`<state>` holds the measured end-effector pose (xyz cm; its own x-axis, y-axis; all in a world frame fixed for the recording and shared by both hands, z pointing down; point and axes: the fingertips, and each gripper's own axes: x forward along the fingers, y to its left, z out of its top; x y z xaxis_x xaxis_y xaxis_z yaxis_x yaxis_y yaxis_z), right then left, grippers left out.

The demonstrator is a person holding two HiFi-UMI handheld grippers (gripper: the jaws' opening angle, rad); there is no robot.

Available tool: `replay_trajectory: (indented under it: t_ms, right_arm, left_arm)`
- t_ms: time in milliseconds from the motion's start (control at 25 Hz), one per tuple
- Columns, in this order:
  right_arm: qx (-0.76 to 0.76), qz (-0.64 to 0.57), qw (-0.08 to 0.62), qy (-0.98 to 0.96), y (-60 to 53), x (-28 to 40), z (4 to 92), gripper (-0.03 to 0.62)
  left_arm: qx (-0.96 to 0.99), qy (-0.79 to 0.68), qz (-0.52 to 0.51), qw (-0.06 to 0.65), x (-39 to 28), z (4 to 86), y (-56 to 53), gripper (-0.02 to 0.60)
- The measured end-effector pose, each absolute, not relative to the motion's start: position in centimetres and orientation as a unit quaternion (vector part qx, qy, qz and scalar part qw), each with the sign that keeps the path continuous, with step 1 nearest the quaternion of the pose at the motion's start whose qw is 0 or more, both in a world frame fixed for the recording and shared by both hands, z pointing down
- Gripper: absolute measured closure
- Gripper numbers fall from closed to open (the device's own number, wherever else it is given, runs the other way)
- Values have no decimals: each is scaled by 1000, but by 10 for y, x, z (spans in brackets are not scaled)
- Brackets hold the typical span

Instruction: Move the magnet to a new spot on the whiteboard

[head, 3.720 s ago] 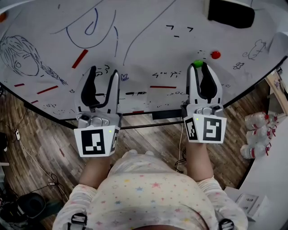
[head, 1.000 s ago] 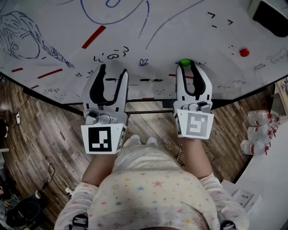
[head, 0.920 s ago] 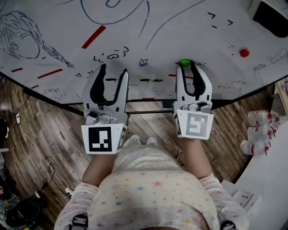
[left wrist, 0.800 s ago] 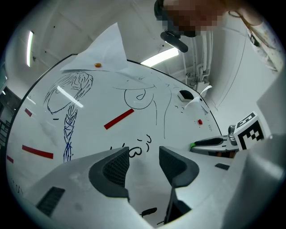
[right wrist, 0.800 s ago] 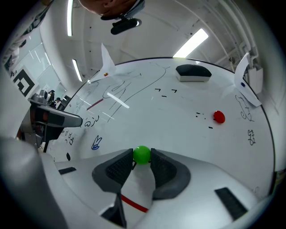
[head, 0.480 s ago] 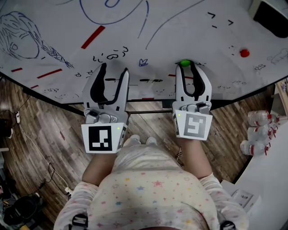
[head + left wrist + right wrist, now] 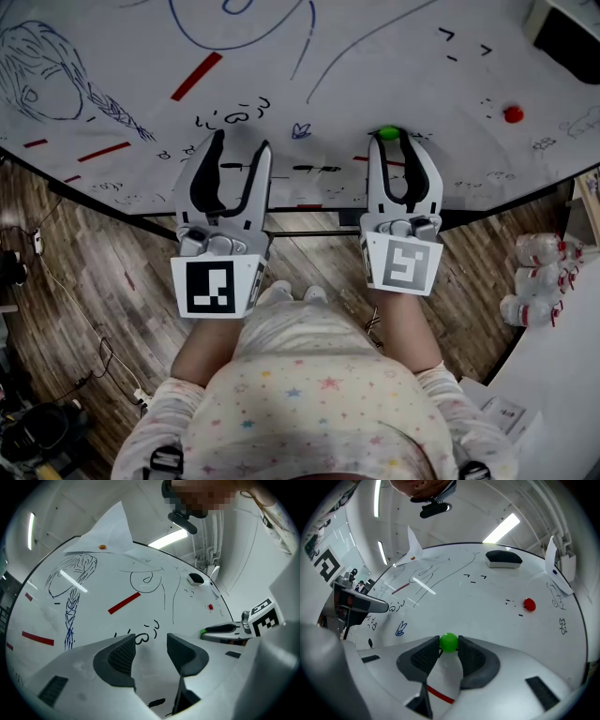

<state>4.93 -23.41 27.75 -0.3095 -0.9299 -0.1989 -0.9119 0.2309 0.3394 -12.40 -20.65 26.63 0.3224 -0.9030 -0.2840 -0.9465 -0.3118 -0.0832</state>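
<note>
A small green round magnet sits pinched between the tips of my right gripper, held at the whiteboard surface. In the head view the green magnet shows at the top of the right gripper, near the board's lower edge. A red magnet is stuck on the whiteboard to the right, also seen as the red magnet. My left gripper is open with nothing between its fingers, hovering by the board's lower edge; the left gripper faces scribbles.
The board carries blue drawings, red strip magnets and black scribbles. A black eraser sits at the top right. Below the board's edge is wooden floor with cables; bottles stand at the right.
Since 3.7 s ago the right gripper has carried the green magnet leftward along the board, away from the red magnet. Over the last second almost nothing has moved.
</note>
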Motion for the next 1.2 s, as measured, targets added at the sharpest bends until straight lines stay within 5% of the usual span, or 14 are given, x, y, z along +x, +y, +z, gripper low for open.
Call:
replay_trajectory:
  t_ms: [1200]
  right_arm:
    - [579, -196, 5, -791, -230, 49, 270, 419]
  left_arm:
    - [-805, 573, 91, 121, -124, 263, -206, 390]
